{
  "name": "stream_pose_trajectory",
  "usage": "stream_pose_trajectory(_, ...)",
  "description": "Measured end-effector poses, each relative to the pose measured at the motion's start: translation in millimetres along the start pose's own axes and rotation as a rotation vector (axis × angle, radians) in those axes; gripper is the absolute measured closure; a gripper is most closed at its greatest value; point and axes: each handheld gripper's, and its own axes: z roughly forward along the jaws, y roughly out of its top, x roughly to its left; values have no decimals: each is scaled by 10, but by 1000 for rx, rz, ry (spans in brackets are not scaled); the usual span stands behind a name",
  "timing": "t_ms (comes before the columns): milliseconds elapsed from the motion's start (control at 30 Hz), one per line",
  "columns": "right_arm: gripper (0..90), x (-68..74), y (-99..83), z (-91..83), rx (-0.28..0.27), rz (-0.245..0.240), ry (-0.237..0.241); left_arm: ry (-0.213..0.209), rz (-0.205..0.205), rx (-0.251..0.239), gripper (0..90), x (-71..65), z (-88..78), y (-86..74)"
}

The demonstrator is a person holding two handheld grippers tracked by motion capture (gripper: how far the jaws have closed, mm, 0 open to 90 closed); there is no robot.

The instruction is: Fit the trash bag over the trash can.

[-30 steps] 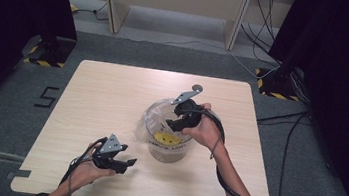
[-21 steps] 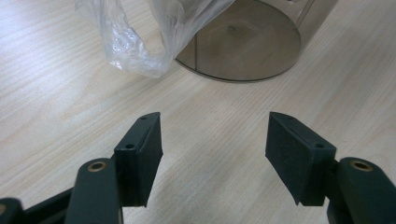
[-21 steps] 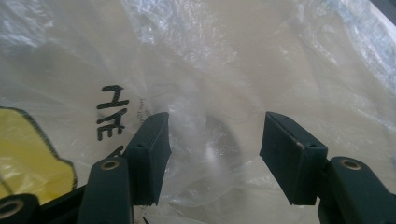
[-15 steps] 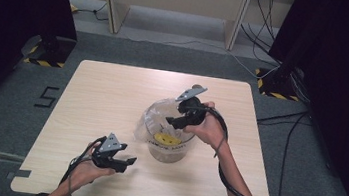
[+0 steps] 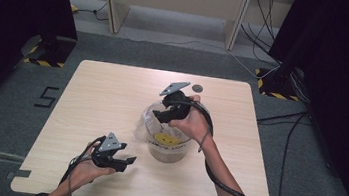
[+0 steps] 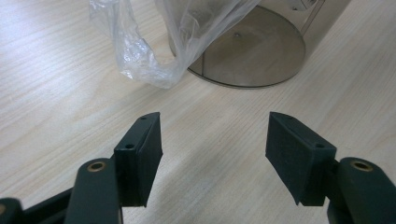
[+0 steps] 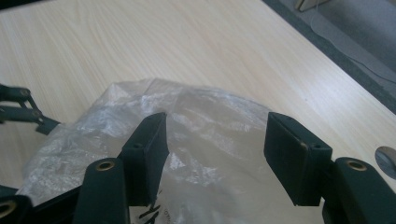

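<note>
A clear round bin (image 5: 166, 145) with a yellow smiley face stands at the table's middle, lined with a crumpled clear plastic bag (image 5: 145, 124) that spills over its left side. My right gripper (image 5: 161, 115) hovers over the bin's mouth. In the right gripper view it (image 7: 215, 140) is open, with the bag (image 7: 210, 116) lying below and beyond its pads and nothing pinched. My left gripper (image 5: 129, 162) rests low near the table's front, left of the bin and pointing at it. It (image 6: 215, 144) is open and holds nothing, facing the bin's base (image 6: 247, 56) and the hanging bag (image 6: 149, 60).
A small dark round disc (image 5: 197, 87) lies on the light wooden table (image 5: 102, 94) behind the bin, and shows at the right edge (image 7: 387, 158) of the right gripper view. Grey carpet, cables and two cabinet legs surround the table.
My right gripper has shifted a little to the left above the bin's mouth. The left gripper has kept still.
</note>
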Motion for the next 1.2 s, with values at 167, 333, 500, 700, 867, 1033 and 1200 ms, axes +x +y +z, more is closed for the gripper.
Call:
stream_pose_trajectory(167,413,38,-1,108,93,-33,-3,-1,4,-2,357,-11,4,5)
stream_pose_trajectory(333,413,34,-9,158,157,-48,20,-4,1,2,356,-15,13,-2)
stream_pose_trajectory(500,406,-2,-13,151,159,-25,45,-4,4,6,357,-18,16,-6)
stream_pose_trajectory(700,406,-110,-47,-140,6,30,67,6,-6,-8,356,3,-4,10)
stream_pose_trajectory(867,406,-204,-179,-215,19,46,25,15,-14,-20,355,8,-7,34)
stream_pose_trajectory(1033,410,-216,-234,-59,69,35,6,10,-13,-8,355,4,12,20)
stream_pose_trajectory(1200,416,-232,-316,57,155,26,-12,10,-19,-3,355,20,16,-3)
